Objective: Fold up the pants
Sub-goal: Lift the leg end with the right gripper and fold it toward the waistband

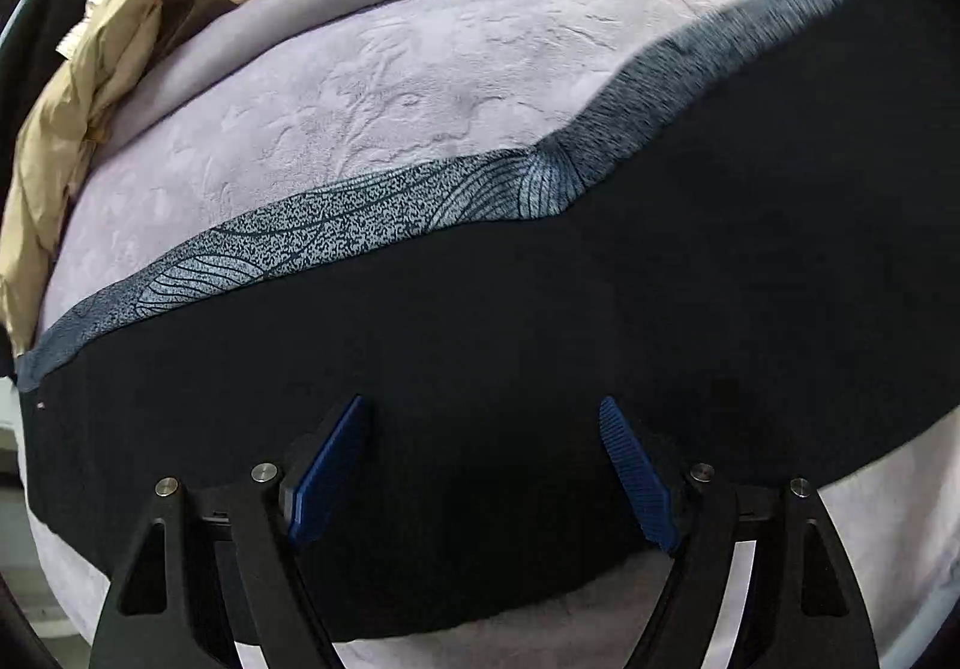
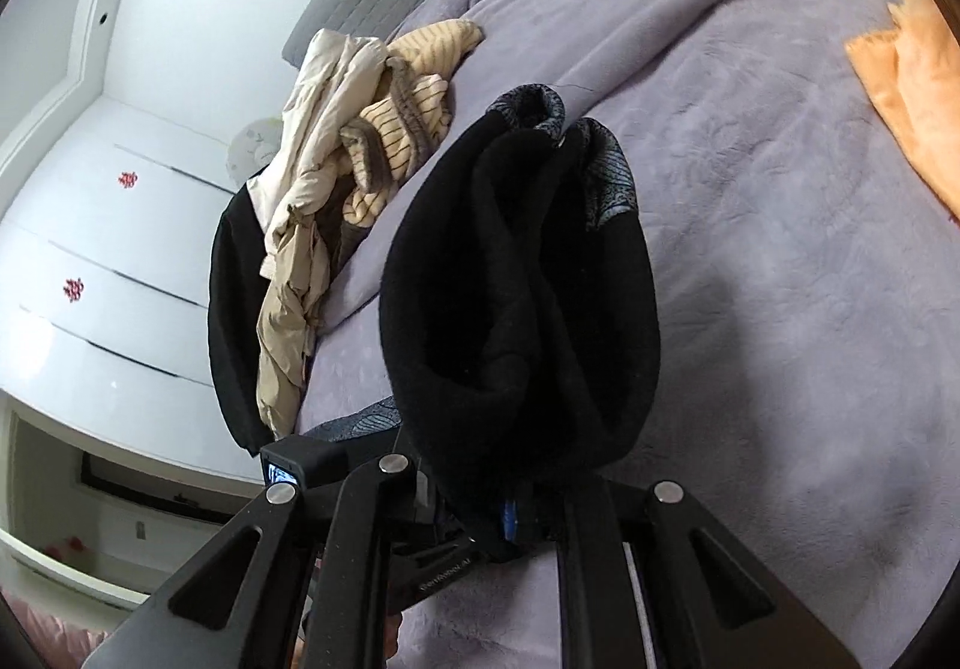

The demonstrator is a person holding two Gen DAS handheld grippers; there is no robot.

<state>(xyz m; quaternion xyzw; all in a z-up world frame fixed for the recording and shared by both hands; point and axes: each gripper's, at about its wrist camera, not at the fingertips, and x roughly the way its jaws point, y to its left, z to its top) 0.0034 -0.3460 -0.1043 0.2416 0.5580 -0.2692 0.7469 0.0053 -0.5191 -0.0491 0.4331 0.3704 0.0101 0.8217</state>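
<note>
Black pants (image 1: 540, 357) spread flat across the lilac blanket (image 1: 372, 87), patterned grey band (image 1: 336, 231) along the far edge, part of the fabric bunched and lifted on the right. Left gripper (image 1: 483, 468) released, blue pads (image 1: 327, 474) wide apart over the near edge, gripping nothing. Right gripper (image 2: 510, 519) clenched on a dangling wad of pants (image 2: 516, 297), held above the bed. Likely mid-fold: best to carry the raised end over the flat part, line band to band, then lay it down without dragging. Worth pinning the near edge with the left before lowering, to stop bunching. Heap of beige clothes (image 2: 336, 147) far left, well apart; orange cloth (image 2: 906, 99) far right.
</note>
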